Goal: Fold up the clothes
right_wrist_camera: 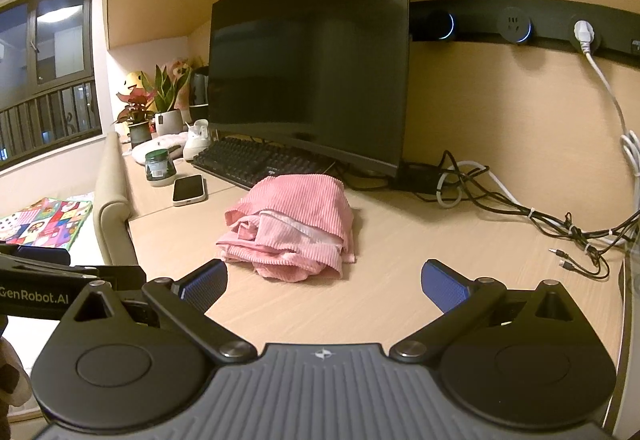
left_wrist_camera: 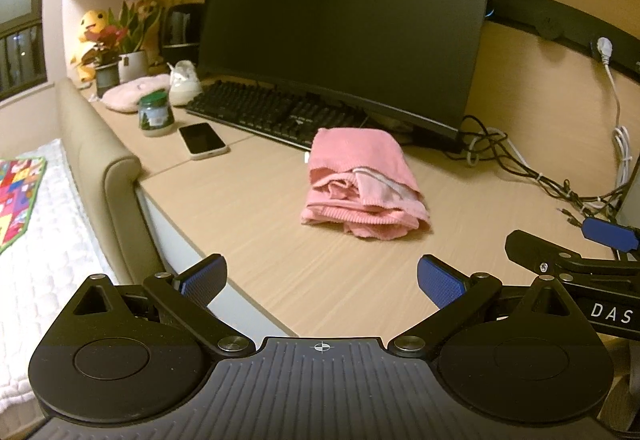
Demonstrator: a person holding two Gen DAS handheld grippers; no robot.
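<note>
Lying folded on the pale wooden desk [left_wrist_camera: 280, 260], the pink ribbed garment [left_wrist_camera: 362, 184] (untouched) faces the left gripper [left_wrist_camera: 320, 282] and right gripper [right_wrist_camera: 324, 284], both with jaws spread apart.

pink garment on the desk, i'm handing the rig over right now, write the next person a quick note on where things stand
Left tongs: open, empty, held back from the cloth above the desk's near edge.
Right tongs: open, empty, just short of the cloth.
Pink garment: lies in a loose bundle on the desk, in front of the monitor and keyboard, with the phone to its left. It is roughly doubled over, with rumpled layers and a pale lining showing at the near edge.
Done: a rough fold at most; nothing held.
Left: probably square the edges, flatten and finish the fold.
</note>
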